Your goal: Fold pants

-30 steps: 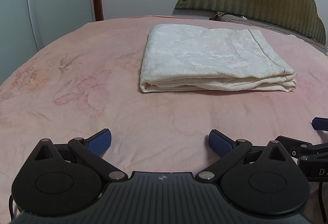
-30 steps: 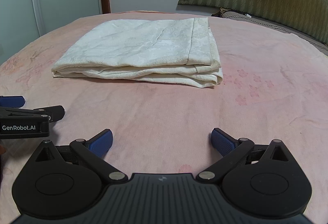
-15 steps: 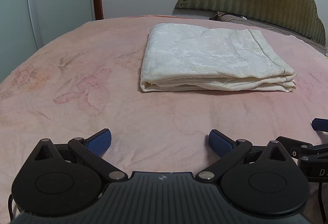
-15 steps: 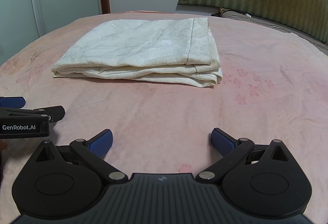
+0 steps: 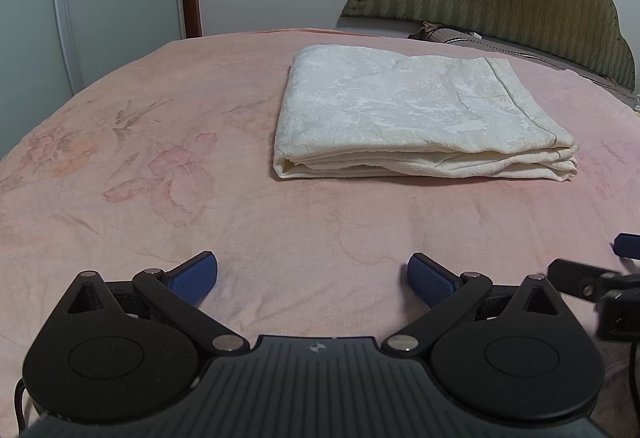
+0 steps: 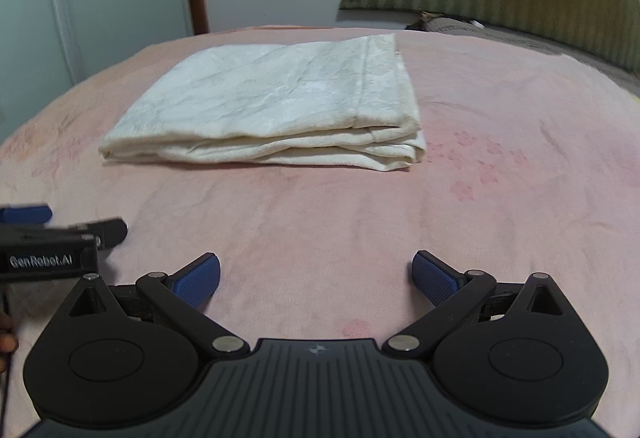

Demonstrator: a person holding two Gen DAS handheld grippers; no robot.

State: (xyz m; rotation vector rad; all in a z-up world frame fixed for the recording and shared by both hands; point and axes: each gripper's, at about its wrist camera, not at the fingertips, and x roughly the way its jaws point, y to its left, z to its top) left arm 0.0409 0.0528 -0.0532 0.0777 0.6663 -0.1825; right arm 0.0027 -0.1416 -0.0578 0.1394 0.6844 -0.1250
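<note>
1. the left gripper (image 5: 313, 276) had its blue pads spread wide, holding nothing, just above the pink bedspread (image 5: 120, 173).
2. the right gripper (image 6: 316, 276) was equally wide apart and empty.
3. the cream pants (image 5: 408, 117) lay folded in a flat stack mid-bed, well ahead of both grippers, untouched.

I see the cream white pants (image 5: 416, 117) folded into a flat, neat rectangle of several layers, lying still on the pink bed cover, with their stacked edges facing me and a seam line near their right side.
</note>
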